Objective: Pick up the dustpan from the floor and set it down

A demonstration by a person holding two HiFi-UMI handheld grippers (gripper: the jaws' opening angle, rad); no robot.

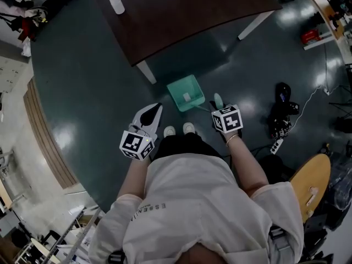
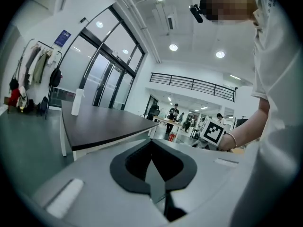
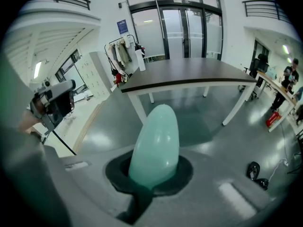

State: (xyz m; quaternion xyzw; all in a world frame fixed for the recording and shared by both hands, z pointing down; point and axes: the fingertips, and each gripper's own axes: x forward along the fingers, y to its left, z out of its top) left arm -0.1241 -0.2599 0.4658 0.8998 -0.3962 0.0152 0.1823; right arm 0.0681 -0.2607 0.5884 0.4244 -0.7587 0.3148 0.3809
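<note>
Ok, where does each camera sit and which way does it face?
Head view: on the person's head, steeply down at floor, dustpan, table; torso, arms, shoes, left gripper, right gripper show.
Left gripper view: on the left gripper, about level past shut, empty jaws to the table; right forearm shows.
Right gripper view: on the right gripper, angled down along jaws shut on the dustpan handle; left gripper shows.
Shared: all three show the table and its white bottle.

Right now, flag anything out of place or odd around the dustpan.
Nothing spilled or broken. The dustpan is near the table leg, its handle clamped in the right gripper. The only clutter is black gear and a power strip loose on the floor, off to the right.
</note>
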